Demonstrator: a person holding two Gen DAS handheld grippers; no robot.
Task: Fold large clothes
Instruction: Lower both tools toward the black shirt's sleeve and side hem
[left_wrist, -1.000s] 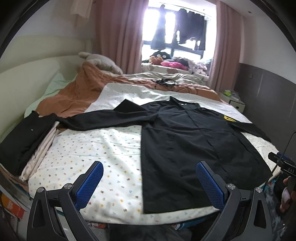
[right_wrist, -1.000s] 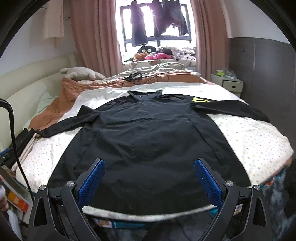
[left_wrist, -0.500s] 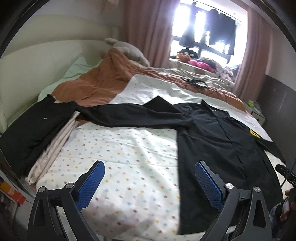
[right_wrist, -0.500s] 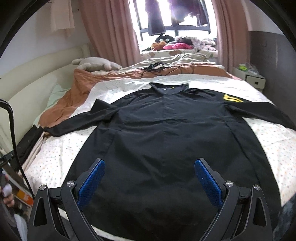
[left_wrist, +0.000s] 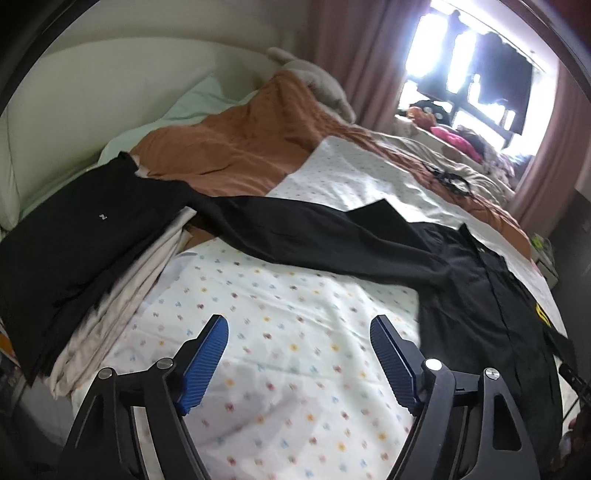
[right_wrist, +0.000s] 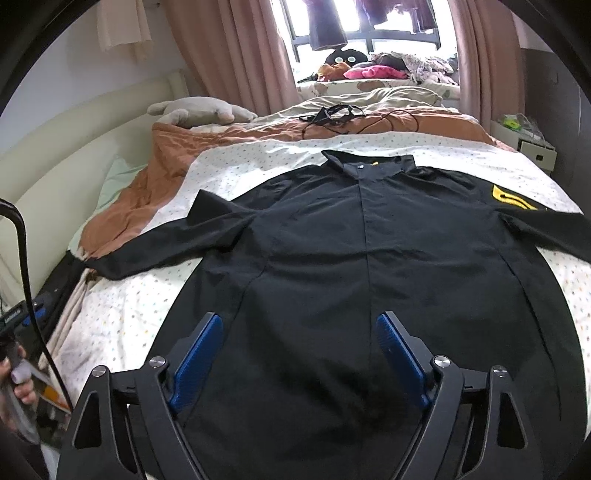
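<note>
A large black long-sleeved shirt (right_wrist: 351, 266) lies flat on the dotted white sheet (left_wrist: 280, 314), collar at the far side, sleeves spread, a yellow patch (right_wrist: 511, 197) on its right shoulder. In the left wrist view its left sleeve (left_wrist: 303, 232) stretches toward a pile at the left. My left gripper (left_wrist: 299, 328) hovers over bare sheet in front of that sleeve, jaws closing with nothing between them. My right gripper (right_wrist: 299, 326) hangs above the shirt's lower body, jaws also closing, and no cloth is pinched between the blue pads.
A stack of folded clothes, black on beige (left_wrist: 85, 254), sits at the bed's left edge. An orange blanket (left_wrist: 236, 151), a grey plush toy (right_wrist: 199, 110) and black cables (right_wrist: 332, 112) lie further back. A nightstand (right_wrist: 532, 144) stands at the right. A hand (right_wrist: 20, 384) shows at lower left.
Both grippers moved forward over the bed and sank a little. The left one swung left toward the sleeve and rolled. Both pairs of jaws narrowed.
</note>
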